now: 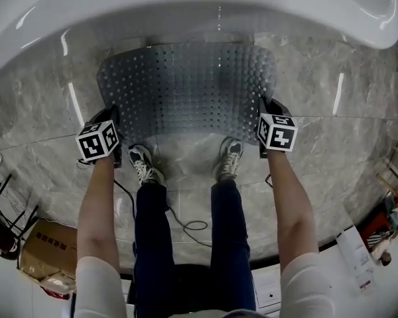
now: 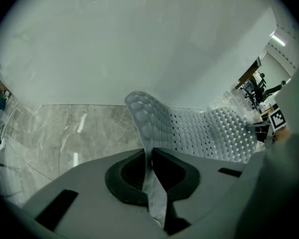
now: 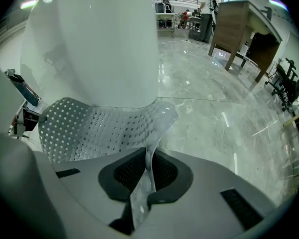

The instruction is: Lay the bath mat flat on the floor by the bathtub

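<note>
Left hand-held gripper (image 1: 113, 116) is clamped on the near-left corner of the bath mat (image 1: 186, 91). In the left gripper view the jaws are pinched together with only a thin fold of mat (image 2: 189, 131) between them (image 2: 150, 156).

Right hand-held gripper (image 1: 264, 106) is the same on the near-right corner, jaws closed on the mat edge (image 3: 148, 166).

The mat is translucent grey with rows of studs and small holes. It spans between the 2 grippers, directly in front of the bathtub (image 1: 186, 5), over the marble floor (image 1: 331, 111).

Both near corners are lifted. In each gripper view the mat (image 3: 99, 128) curls up from the floor into the jaws, so I can't call it fully flat. The far edge sits close under the white tub wall (image 2: 139, 44); I can't tell if it touches.

The near edge runs just beyond my 2 shoes (image 1: 144, 164), which stand between the grippers. Each marker cube (image 1: 97, 140) faces up.

A cardboard box (image 1: 46, 247) sits near-left and a loose cable (image 1: 192, 225) lies on the floor behind the feet, both well clear of the mat.
</note>
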